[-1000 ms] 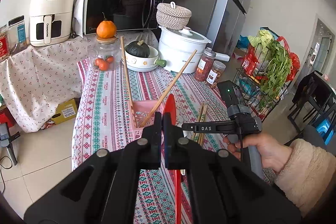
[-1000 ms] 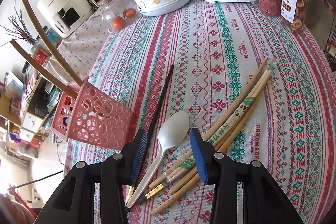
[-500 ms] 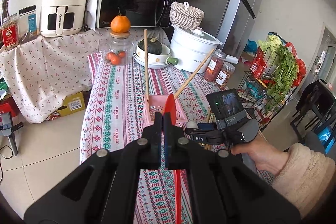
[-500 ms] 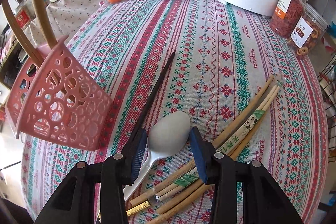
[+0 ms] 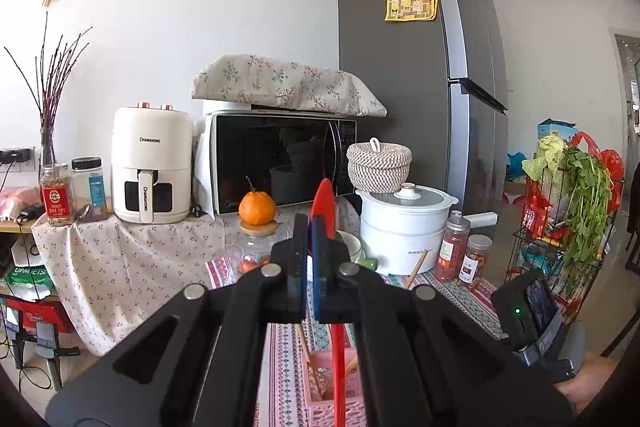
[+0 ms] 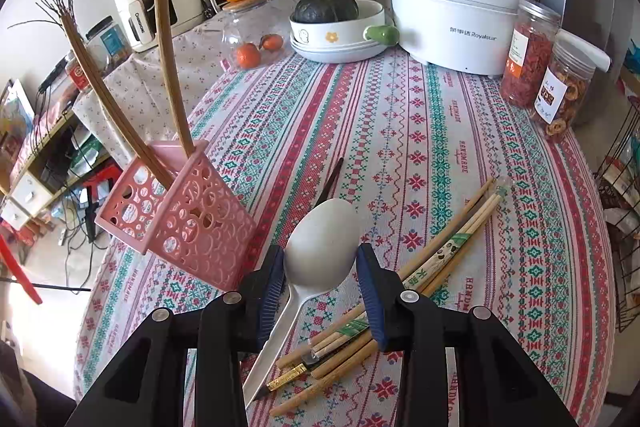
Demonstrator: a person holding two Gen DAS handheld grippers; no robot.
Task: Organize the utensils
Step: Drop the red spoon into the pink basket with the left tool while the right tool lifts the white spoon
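Left gripper (image 5: 310,255) clenched on a red utensil (image 5: 325,201) — handle aimed down at the pink basket (image 6: 178,211) near the table's left edge. Right gripper (image 6: 320,277) straddling the white spoon's (image 6: 320,239) bowl, jaws just closing; contact unclear. Loose chopsticks (image 6: 448,251) visible only from the right wrist.

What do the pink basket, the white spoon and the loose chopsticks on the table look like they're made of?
Pink basket: probably moulded plastic, with punched round holes and an even matte colour.
White spoon: looks like plastic, smooth, thin and uniformly off-white with a dull sheen; ceramic is not ruled out.
Chopsticks: mostly pale bamboo or wood with visible grain, some in a printed paper band.
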